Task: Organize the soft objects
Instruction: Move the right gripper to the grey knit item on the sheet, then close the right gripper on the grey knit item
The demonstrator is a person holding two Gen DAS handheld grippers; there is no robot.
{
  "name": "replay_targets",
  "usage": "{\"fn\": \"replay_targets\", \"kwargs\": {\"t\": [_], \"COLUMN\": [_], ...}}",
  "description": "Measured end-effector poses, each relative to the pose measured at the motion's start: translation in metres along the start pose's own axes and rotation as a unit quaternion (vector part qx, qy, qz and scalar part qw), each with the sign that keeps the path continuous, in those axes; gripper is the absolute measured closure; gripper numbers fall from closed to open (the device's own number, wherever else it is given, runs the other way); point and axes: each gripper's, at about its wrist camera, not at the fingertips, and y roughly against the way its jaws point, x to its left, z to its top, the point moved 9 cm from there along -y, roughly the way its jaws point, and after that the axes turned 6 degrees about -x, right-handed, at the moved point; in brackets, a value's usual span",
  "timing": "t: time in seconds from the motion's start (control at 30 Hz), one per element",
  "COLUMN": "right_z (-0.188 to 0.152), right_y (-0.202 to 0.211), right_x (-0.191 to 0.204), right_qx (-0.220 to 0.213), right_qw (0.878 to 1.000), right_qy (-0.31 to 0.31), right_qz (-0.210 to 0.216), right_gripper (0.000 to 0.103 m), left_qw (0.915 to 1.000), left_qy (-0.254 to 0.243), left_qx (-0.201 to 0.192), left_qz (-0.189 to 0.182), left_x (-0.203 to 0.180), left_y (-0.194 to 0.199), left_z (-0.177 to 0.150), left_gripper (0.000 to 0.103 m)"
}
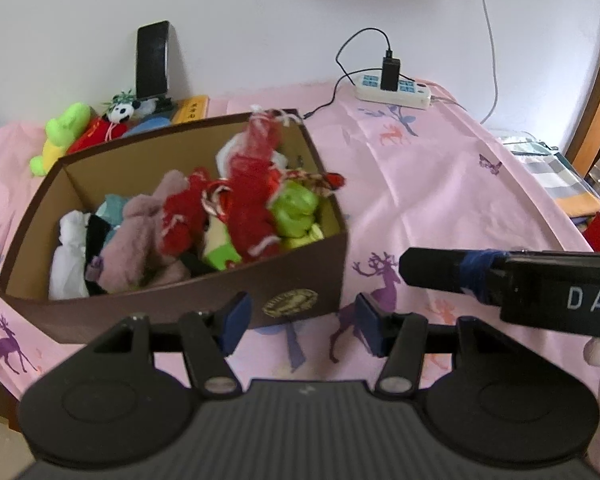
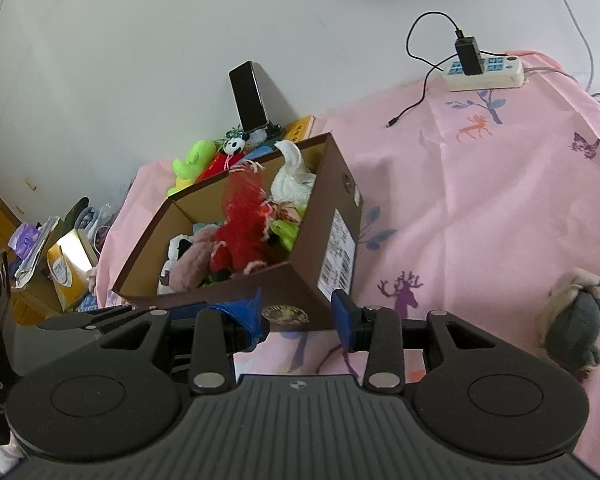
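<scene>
**Brown box of soft toys on a pink cloth, both grippers empty**

The brown box stands on the pink cloth, filled with soft toys: a red one, a green one, a mauve one and a white one. Behind the box lie a green plush and a small panda, below a propped phone. A power strip sits behind the box to the right. A grey and cream soft toy lies on the cloth right of the box. The left gripper and right gripper hover before the box's near wall, jaws apart, grasping nothing.
</scene>
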Motion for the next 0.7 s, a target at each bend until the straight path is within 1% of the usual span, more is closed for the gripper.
{"fn": "replay_targets", "kwargs": {"t": [0.2,0.7], "right_z": [-0.003,-0.003], "right_y": [0.016,0.053], "right_x": [-0.021,-0.085], "right_qx": [-0.006,-0.031], "right_qw": [1.000,0.996], "right_qy": [-0.009,-0.055], "right_qz": [-0.013,-0.063], "right_gripper": [0.081,0.081], "left_qw": [0.9999,0.9958], "left_qy": [-0.011,-0.063], "left_qx": [0.007,0.028], "left_qz": [-0.009,-0.061], "left_x": [-0.027,-0.107], "left_y": [-0.004,-0.026], "left_z": [-0.003,-0.004], "left_gripper": [0.045,0.044]}}
